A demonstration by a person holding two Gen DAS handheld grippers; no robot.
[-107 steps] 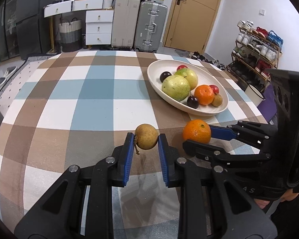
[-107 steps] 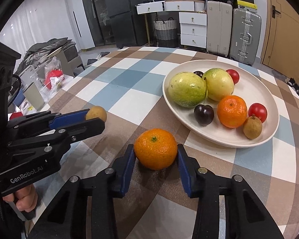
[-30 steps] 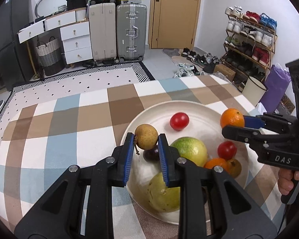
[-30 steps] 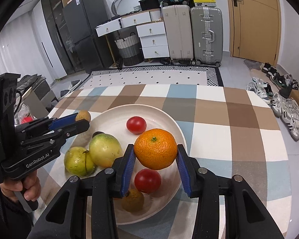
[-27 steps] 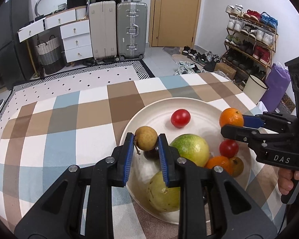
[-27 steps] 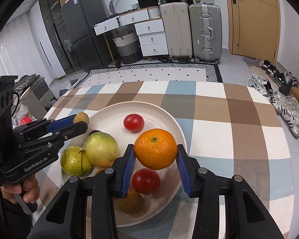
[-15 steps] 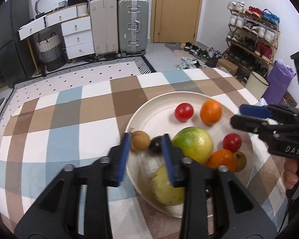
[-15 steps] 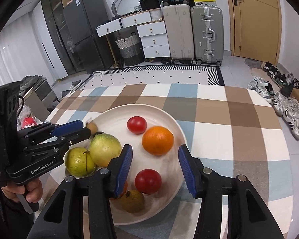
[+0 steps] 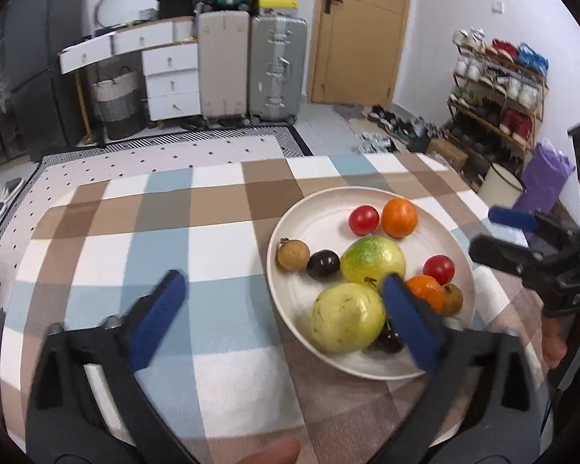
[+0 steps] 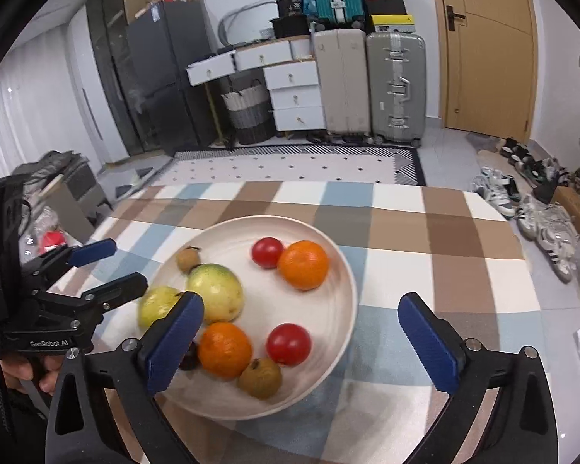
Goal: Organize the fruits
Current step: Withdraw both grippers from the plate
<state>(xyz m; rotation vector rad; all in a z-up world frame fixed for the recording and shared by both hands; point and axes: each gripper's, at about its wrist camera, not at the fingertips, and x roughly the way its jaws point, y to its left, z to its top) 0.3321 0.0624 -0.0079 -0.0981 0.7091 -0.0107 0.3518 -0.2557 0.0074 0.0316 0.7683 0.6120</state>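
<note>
Left hand-held gripper jaws wide apart, empty, lower centre of frame above checked bench. Right hand-held gripper also spread, empty. All fruit in white plate: upper orange beside tomato; small brown fruit touching dark plum, plate's left.

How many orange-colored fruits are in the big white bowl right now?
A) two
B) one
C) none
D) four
A: the right wrist view shows one orange at the far side of the bowl, next to a red fruit, and a second orange at the near side.
</note>
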